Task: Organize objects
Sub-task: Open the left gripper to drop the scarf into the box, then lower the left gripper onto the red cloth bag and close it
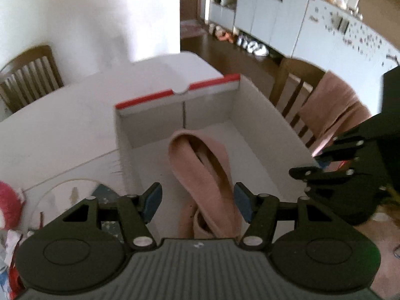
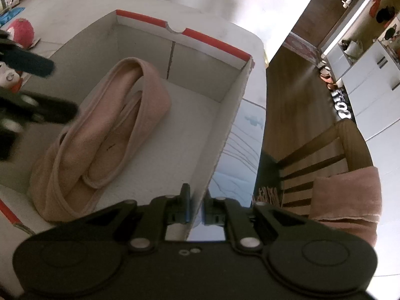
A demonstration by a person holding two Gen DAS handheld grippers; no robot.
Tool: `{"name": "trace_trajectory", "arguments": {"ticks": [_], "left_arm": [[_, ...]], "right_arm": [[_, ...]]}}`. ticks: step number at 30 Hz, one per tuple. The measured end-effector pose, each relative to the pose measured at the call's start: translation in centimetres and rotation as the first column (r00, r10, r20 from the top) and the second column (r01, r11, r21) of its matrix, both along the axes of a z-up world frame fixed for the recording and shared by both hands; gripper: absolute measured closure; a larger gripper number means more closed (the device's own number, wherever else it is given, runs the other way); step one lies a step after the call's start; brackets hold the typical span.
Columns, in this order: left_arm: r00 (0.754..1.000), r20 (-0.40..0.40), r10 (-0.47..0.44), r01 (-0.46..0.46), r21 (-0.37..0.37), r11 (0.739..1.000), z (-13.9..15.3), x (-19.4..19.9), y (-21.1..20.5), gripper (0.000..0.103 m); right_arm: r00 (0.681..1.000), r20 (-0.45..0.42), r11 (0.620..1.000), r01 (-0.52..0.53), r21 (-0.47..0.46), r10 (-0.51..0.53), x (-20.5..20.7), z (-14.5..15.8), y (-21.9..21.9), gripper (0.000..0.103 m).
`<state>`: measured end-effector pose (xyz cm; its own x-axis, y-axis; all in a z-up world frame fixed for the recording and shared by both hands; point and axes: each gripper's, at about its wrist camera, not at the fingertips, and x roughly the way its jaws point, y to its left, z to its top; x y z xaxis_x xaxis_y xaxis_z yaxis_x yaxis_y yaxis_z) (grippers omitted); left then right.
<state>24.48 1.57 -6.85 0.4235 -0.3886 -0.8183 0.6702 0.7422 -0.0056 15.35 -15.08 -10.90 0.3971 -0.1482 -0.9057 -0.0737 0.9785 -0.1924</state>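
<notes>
Left tool [image 1: 197, 203] hangs released above the pink cloth [image 1: 200, 175], which lies folded in the box [image 1: 262, 115] just below its pads. Right tool [image 2: 196, 206] is clenched on the box's near wall. Farther left, a red toy [image 2: 21, 32] waits on the counter [image 1: 62, 115]; one item stowed, more likely remain.

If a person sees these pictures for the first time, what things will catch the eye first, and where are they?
First comes the pink cloth, lying loosely folded inside the white box with a red rim on the table. Next is the right gripper, shut on the box's side wall, while the left gripper hangs open above the cloth. Another pink cloth is draped over a wooden chair beside the table.
</notes>
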Motion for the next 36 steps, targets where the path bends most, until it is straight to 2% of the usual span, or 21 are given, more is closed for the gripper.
{"name": "trace_trajectory", "arguments": {"ticks": [10,18,21,25,29,36], "left_arm": [[0.986,0.056,0.158,-0.154,-0.067,0.986,3.1,-2.5,8.9,0.041],[0.944,0.035,0.328,-0.323,-0.116,0.939,3.4,-3.5,18.7,0.04],[0.924,0.044,0.381,-0.374,-0.111,0.921,3.3,-3.7,21.6,0.037],[0.9,0.042,0.433,-0.427,-0.106,0.898,2.6,-4.1,24.5,0.03],[0.885,0.019,0.465,-0.462,-0.086,0.883,1.1,-4.4,26.8,0.03],[0.88,-0.036,0.474,-0.475,-0.003,0.88,-3.2,-3.9,28.3,0.03]], "right_arm": [[1.0,-0.003,1.0,-0.023,-0.002,0.023,0.0,-0.1,0.0,0.095],[1.0,-0.01,1.0,-0.006,0.012,0.006,0.2,0.0,-0.1,0.096],[1.0,-0.015,1.0,-0.002,0.014,0.003,0.2,0.0,-0.1,0.096],[1.0,-0.017,1.0,0.007,0.013,-0.007,0.3,-0.1,-0.1,0.095],[1.0,-0.018,1.0,0.022,0.02,-0.021,0.3,-0.2,-0.2,0.095],[0.999,-0.017,0.999,0.044,0.012,-0.044,0.3,-0.3,0.0,0.095]]}}
